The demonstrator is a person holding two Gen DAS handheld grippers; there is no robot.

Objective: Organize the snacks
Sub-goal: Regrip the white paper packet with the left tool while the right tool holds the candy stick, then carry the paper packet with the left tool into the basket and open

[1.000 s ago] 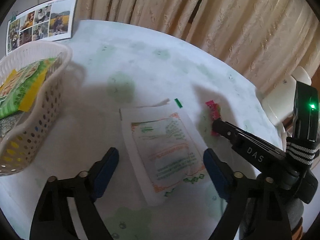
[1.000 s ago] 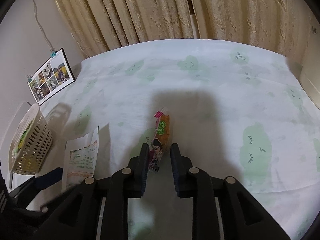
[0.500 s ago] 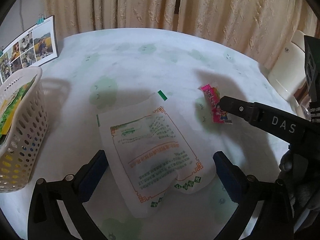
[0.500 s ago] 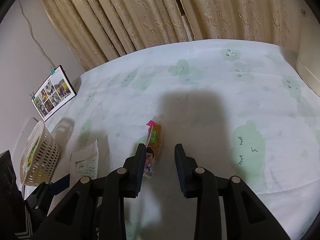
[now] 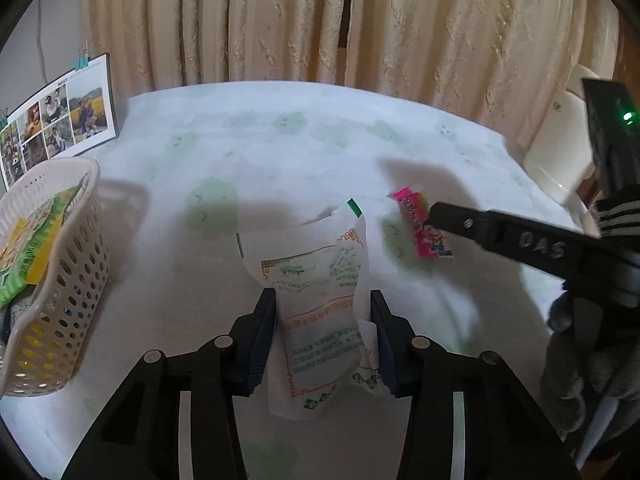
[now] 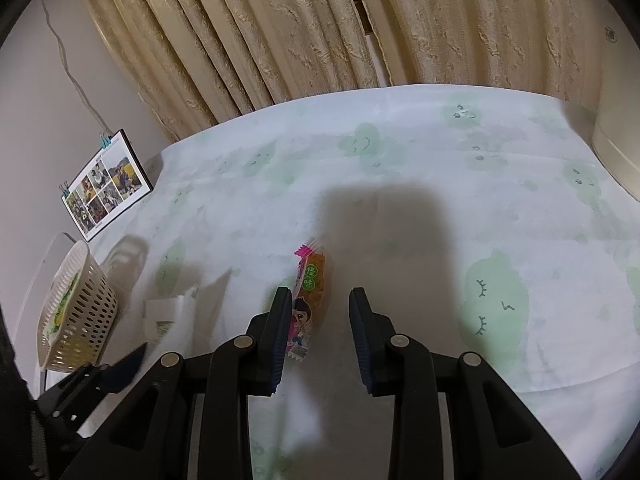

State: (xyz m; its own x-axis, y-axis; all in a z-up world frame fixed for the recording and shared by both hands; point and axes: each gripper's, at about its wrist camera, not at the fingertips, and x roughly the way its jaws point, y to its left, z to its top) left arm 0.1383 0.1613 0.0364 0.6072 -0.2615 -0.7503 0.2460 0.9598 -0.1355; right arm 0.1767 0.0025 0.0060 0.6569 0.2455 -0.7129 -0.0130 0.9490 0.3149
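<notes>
Gripping the white snack packet [image 5: 320,312] between its blue pads, our left gripper [image 5: 323,336] has the packet buckled upward, its top edge curling off the tablecloth [image 5: 280,152]. We read orange and green print on the packet but cannot make out the words.

Our right gripper [image 6: 320,336] stands with its jaws apart around the pink snack bar [image 6: 308,292]; the bar lies on the cloth against the left pad, with a clear gap to the right pad, so nothing is clamped there. From the left wrist view the same bar [image 5: 420,224] sits just right of the packet, with the right gripper's black finger across its lower end.

We see the white perforated basket [image 5: 60,300] at the left edge of the table, well apart from both snacks, with green and yellow packages [image 5: 28,248] already lying in it. In the right wrist view the basket [image 6: 76,312] is at the far left, the white packet [image 6: 168,312] beside it.

Behind the basket a photo collage board [image 5: 60,120] leans against the wall, held by clips. Beige curtains [image 5: 320,20] hang along the far side of the table, and a cream chair back [image 5: 560,152] shows at the right.
</notes>
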